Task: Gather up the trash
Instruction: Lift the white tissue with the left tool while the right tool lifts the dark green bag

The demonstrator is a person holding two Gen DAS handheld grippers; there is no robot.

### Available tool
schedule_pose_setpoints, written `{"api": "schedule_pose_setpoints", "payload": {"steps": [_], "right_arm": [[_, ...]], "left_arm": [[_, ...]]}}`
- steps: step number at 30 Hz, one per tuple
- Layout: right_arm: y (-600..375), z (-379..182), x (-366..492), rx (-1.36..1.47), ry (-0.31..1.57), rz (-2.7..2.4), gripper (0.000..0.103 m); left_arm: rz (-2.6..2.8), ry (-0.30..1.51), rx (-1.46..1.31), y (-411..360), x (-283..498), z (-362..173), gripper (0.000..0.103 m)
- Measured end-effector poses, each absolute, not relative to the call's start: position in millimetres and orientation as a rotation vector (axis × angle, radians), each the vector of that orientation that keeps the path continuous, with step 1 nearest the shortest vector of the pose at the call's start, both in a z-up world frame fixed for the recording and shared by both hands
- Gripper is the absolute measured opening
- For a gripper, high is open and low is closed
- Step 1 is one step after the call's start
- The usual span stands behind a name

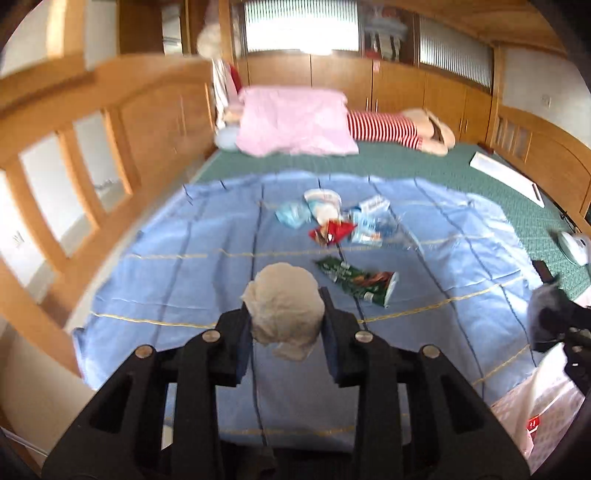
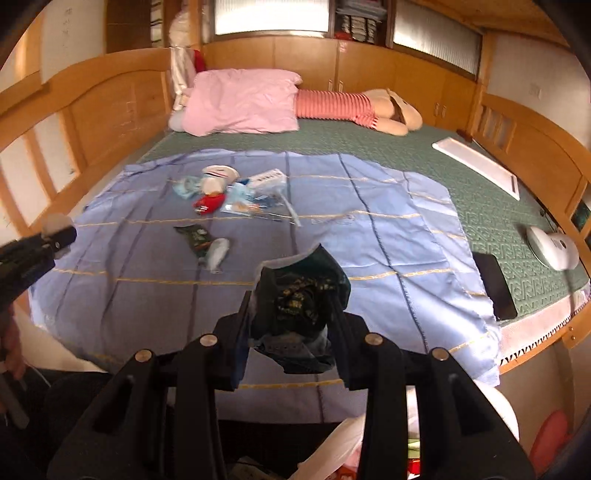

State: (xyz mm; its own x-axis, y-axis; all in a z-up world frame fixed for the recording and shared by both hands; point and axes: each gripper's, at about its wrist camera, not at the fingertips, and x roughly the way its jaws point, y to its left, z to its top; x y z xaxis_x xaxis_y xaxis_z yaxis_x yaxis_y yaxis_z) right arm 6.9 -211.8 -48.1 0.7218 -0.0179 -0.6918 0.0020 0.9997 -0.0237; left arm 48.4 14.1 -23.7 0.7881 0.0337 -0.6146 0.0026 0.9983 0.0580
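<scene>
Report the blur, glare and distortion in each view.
Left wrist view: motion blur smears the wooden bed frame at left, and the window is blown out white. Right wrist view: sharper, though the windows glare too. Both views: fisheye bends the blue sheet and leaves dark corners.

Daylight from blown-out rear windows [image 1: 301,31]; fisheye-bent edges, motion blur at left.

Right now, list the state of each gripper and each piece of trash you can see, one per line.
left gripper: shut on crumpled tissue wad, lifted off the blue sheet
right gripper: shut on dark crumpled wrapper, lifted
green snack bag: lying flat on the sheet, untouched
red wrapper: crumpled, in the far litter pile
white cup: tipped on its side
</scene>
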Motion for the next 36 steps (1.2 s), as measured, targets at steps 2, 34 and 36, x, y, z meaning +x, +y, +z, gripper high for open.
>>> {"api": "schedule_pose_setpoints", "payload": {"steps": [2,34,36], "right_arm": [[-208.0,-41.2,-4.7,-0.015,0.740,0.011,0.038],[-198.4,-10.5,-53.7,0.010,0.638,0.067,0.038],[-201.1,-9.6,-54.6,0.035,0.633,0.097,0.038]], "left_arm": [[0.022,0.620,0.072,10.2,28.3,-11.0,0.034],[-0.008,0.570,0.083,0.3,-34.9,13.2,0.035],[-0.013,0.574,0.081,0.1,-34.8,11.9,0.035]]}}
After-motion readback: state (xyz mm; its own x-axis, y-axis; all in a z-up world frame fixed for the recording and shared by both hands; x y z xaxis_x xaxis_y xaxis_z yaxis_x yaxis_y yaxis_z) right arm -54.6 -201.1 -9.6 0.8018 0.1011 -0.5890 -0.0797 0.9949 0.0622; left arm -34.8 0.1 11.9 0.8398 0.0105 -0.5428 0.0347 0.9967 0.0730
